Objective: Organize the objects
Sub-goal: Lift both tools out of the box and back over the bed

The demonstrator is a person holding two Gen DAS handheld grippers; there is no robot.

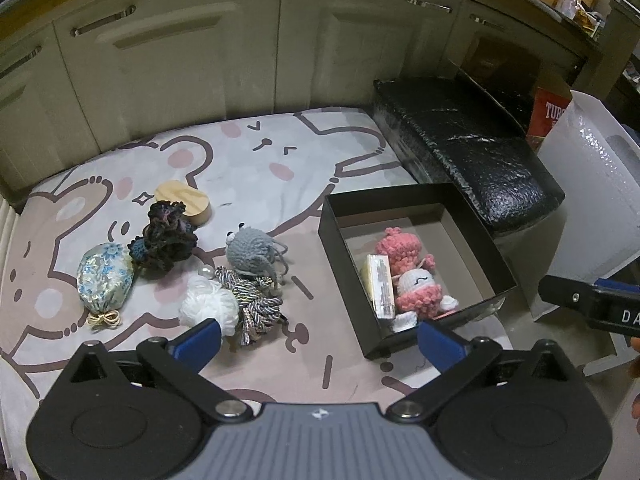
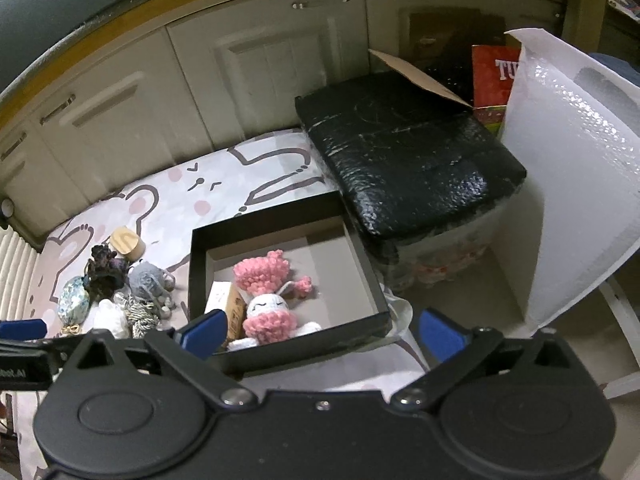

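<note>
Toys sit in a loose cluster on the left of a bunny-print sheet [image 1: 260, 160]: floral pouch [image 1: 105, 273] farthest left, dark crochet piece [image 1: 166, 236] just right of it, wooden block [image 1: 185, 200] behind that, white pompom [image 1: 210, 306] in front, touching a rope tassel [image 1: 256, 304], grey crochet mouse [image 1: 252, 250] behind the tassel. Left gripper [image 1: 318, 338] hovers low over the sheet, wide apart, holding nothing; its left finger overlaps the pompom in view, contact unclear. Right of the cluster, apart from it, a black box [image 1: 484, 252] sits open on the sheet, holding a pink crochet doll [image 1: 412, 276] lying flat and a small carton [image 1: 380, 284] against its left side, touching the doll. Right gripper [image 2: 322, 334] is above the near edge of the box, spread wide, empty. Behind the box, a black wrapped bundle [image 2: 408, 160]; to its right, white bubble wrap [image 2: 576, 168] stands up. Cabinet doors [image 1: 160, 60] run along the back.
</note>
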